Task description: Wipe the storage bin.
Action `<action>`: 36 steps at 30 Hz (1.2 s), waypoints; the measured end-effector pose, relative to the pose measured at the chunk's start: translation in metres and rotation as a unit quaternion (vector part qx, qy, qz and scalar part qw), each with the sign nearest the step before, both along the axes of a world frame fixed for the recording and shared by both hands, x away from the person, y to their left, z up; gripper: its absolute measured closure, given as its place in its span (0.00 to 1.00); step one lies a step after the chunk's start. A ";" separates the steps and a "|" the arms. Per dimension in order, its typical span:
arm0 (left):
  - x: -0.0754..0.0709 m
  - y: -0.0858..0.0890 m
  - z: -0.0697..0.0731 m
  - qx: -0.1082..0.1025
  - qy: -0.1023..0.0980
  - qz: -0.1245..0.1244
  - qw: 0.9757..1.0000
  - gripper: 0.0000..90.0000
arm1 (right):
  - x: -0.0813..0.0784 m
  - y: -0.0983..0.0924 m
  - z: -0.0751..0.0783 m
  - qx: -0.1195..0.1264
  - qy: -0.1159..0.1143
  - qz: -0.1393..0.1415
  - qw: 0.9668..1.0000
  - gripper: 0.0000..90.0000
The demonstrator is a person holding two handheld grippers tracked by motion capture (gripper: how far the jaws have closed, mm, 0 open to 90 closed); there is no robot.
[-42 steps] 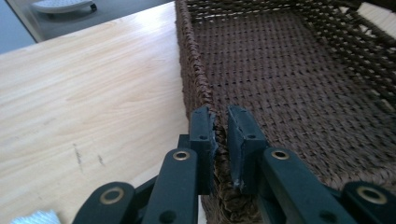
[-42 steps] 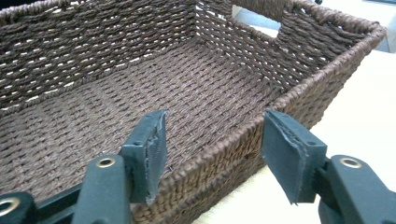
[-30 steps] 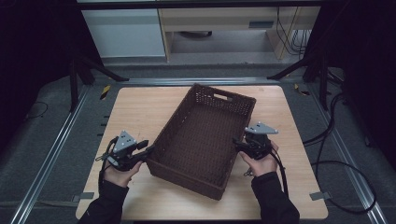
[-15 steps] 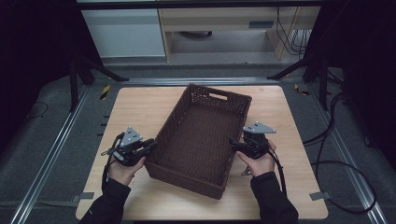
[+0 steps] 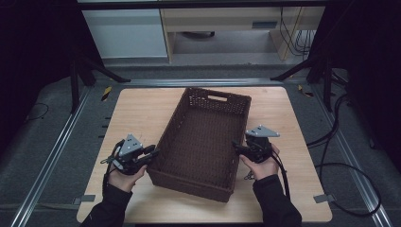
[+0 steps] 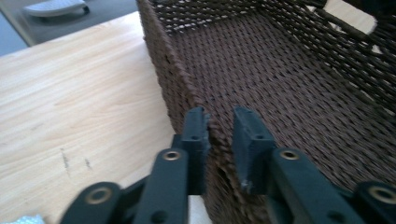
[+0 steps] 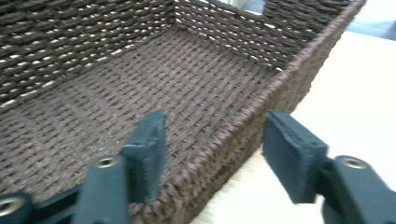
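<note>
A dark brown wicker basket [image 5: 189, 182] lies skewed on the wooden table [image 5: 137, 113] with nothing in it. My left gripper [image 5: 153, 152] is at its left wall near the front corner. In the left gripper view the jaws [image 6: 219, 123] straddle the rim [image 6: 163, 70], close to the weave; they have just been opening, with the wall between them. My right gripper [image 5: 235, 147] is at the right wall. Its jaws [image 7: 215, 140] stand wide across the rim [image 7: 280, 74], one inside and one outside, clear of it; they have just been closing.
A bare strip of tabletop runs along each side of the basket. Metal rails [image 5: 56, 156] run along the table's sides. Cables [image 5: 340, 161] trail on the floor at the right. A pale cabinet [image 5: 127, 33] stands beyond the far edge.
The basket's far end has swung slightly to the left. My left gripper has edged in toward the basket wall. The right gripper has kept its place.
</note>
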State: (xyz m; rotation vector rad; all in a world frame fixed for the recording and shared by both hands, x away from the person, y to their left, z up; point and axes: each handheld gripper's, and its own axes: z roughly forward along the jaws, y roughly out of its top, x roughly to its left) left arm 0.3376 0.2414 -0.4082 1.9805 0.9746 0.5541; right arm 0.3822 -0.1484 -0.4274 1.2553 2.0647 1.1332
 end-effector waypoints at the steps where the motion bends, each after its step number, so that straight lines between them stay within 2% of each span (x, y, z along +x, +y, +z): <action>1: 0.003 0.000 0.001 -0.002 -0.001 0.002 1.000 0.77 | 0.000 0.001 0.000 -0.006 -0.003 -0.003 1.000 0.51; 6: 0.019 -0.003 0.000 -0.007 0.004 -0.002 1.000 0.75 | 0.004 0.002 0.002 -0.021 -0.016 -0.006 1.000 0.58; 9: 0.023 -0.006 -0.005 -0.012 0.012 -0.009 1.000 0.81 | 0.005 0.000 0.001 -0.013 -0.016 -0.002 1.000 0.57; 11: 0.022 -0.007 -0.004 -0.008 0.011 -0.008 1.000 0.82 | 0.005 0.000 0.001 -0.012 -0.014 -0.001 1.000 0.55; 15: 0.014 -0.009 -0.005 -0.007 0.004 0.000 1.000 0.84 | 0.002 -0.001 0.006 0.008 -0.015 -0.001 1.000 0.45; 20: 0.001 -0.013 -0.005 -0.002 0.002 -0.009 1.000 0.83 | -0.002 -0.002 0.008 0.001 -0.014 0.001 1.000 0.43; 23: -0.003 -0.016 -0.004 0.002 -0.002 -0.014 1.000 0.82 | -0.002 -0.002 0.006 -0.007 -0.002 0.004 1.000 0.48; 25: -0.002 -0.018 -0.003 0.004 -0.004 -0.016 1.000 0.79 | 0.000 -0.001 0.004 -0.013 0.006 0.006 1.000 0.55; 26: -0.001 -0.019 -0.002 0.004 -0.004 -0.015 1.000 0.76 | 0.000 -0.001 0.003 -0.025 0.007 0.002 1.000 0.59; 30: 0.004 -0.021 0.001 0.000 -0.009 -0.013 1.000 0.73 | 0.005 -0.002 0.001 -0.015 0.015 0.003 1.000 0.62; 34: 0.013 -0.025 -0.004 0.005 0.008 -0.014 1.000 0.71 | 0.012 -0.003 0.000 -0.021 0.008 0.006 1.000 0.65; 36: 0.014 -0.028 -0.006 0.006 0.005 -0.013 1.000 0.70 | 0.017 -0.005 -0.001 -0.015 0.007 0.006 1.000 0.65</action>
